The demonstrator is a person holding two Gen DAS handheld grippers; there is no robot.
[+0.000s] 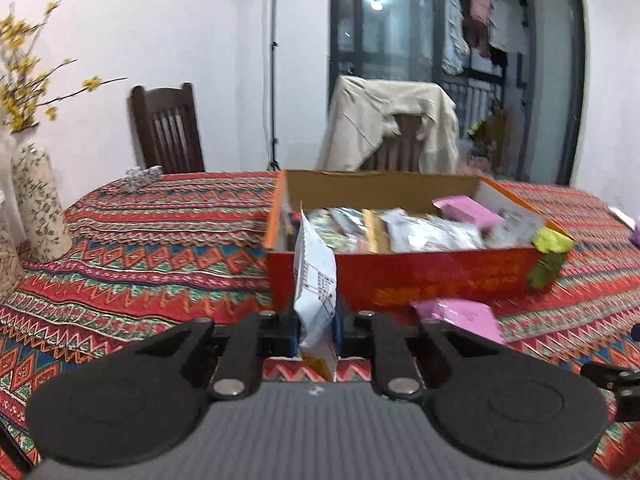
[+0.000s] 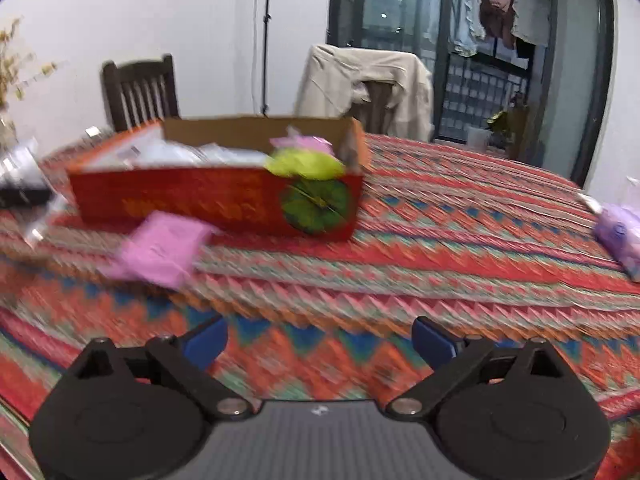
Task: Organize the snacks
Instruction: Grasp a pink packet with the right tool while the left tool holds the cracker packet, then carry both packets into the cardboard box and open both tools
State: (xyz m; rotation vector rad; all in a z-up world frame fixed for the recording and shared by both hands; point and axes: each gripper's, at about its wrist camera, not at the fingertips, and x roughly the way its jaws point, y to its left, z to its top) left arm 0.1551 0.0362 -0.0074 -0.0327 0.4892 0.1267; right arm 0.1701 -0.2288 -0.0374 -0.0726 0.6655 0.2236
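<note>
Clamping a white snack packet (image 1: 316, 280) upright in my left gripper (image 1: 316, 328), I face the red snack box (image 1: 400, 276) at twelve o'clock, presumably its destination. My right gripper (image 2: 320, 340) stands wide, holding nothing; a pink packet (image 2: 160, 252) lies loose at ten o'clock, just beside the box.

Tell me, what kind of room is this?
Probably a home dining room: a table under a patterned cloth, wooden chairs around it, and laundry hanging beyond the glass door.

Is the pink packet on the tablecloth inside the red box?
No, the pink packet lies on the tablecloth in front of the red box.
</note>
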